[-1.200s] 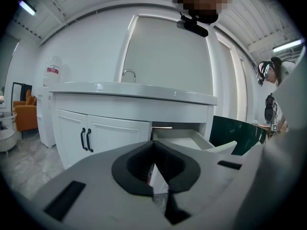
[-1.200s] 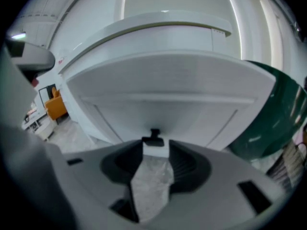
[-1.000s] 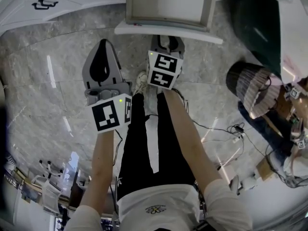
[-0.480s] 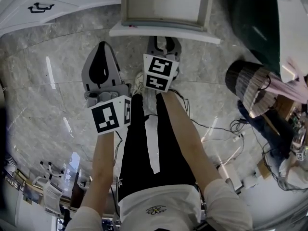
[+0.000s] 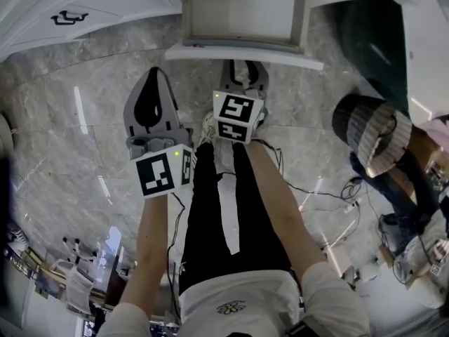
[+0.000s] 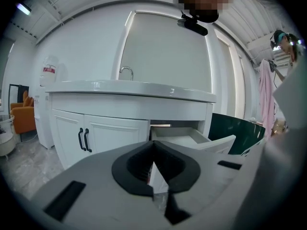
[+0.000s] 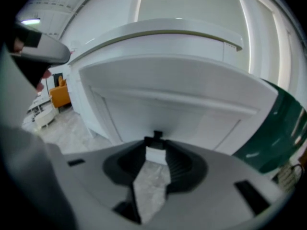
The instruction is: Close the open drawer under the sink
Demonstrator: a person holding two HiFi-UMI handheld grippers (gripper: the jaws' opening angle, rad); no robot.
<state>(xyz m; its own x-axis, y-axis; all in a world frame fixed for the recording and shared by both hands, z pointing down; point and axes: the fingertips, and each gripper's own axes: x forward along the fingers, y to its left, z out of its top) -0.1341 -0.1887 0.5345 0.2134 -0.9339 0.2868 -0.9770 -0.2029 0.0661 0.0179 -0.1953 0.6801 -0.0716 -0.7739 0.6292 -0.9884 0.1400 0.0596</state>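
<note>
The white drawer (image 5: 242, 9) under the sink counter (image 6: 129, 87) stands pulled out, its front panel (image 5: 245, 52) facing me. My right gripper (image 5: 243, 64) points at that panel (image 7: 177, 95), just short of its lower edge. Its jaws are closing, with a gap between them that shows floor and a bit of white panel. A small black handle (image 7: 156, 136) sits right at the tips; whether they touch it I cannot tell. My left gripper (image 5: 153, 70) hangs to the left over the floor, shut and empty, aimed at the drawer's side (image 6: 192, 138).
White cabinet doors with black handles (image 6: 84, 139) stand left of the drawer. A dark green tub (image 5: 372, 34) is to its right. A person in a striped cap (image 5: 372, 132) crouches at the right among cables (image 5: 337, 195) on the marble floor. My own legs are below.
My right gripper has rolled slightly and stays close to the drawer front. The left gripper has held still. The person at the right has shifted.
</note>
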